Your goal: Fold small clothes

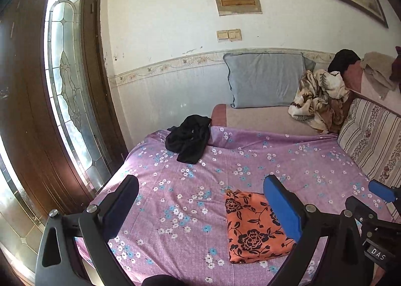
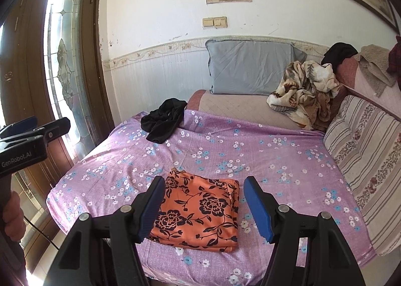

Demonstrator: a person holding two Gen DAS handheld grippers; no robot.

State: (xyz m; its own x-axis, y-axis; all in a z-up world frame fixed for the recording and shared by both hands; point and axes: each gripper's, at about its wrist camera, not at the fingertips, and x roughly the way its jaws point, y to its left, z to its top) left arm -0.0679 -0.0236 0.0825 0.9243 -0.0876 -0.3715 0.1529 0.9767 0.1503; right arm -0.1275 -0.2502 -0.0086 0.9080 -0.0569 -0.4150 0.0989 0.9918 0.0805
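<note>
Both tools, left tool [image 1: 200, 200] and right tool [image 2: 204, 197], spread empty above folded orange cloth [image 2: 198, 213].

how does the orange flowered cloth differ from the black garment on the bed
The orange flowered cloth is folded into a flat, squared stack; the black garment lies crumpled in a loose heap. The orange cloth carries a black flower print; the black garment is plain. The orange cloth sits near the front edge of the purple sheet; the black garment lies at its far edge, toward the window. Both rest on that sheet, untouched by either gripper.
</note>
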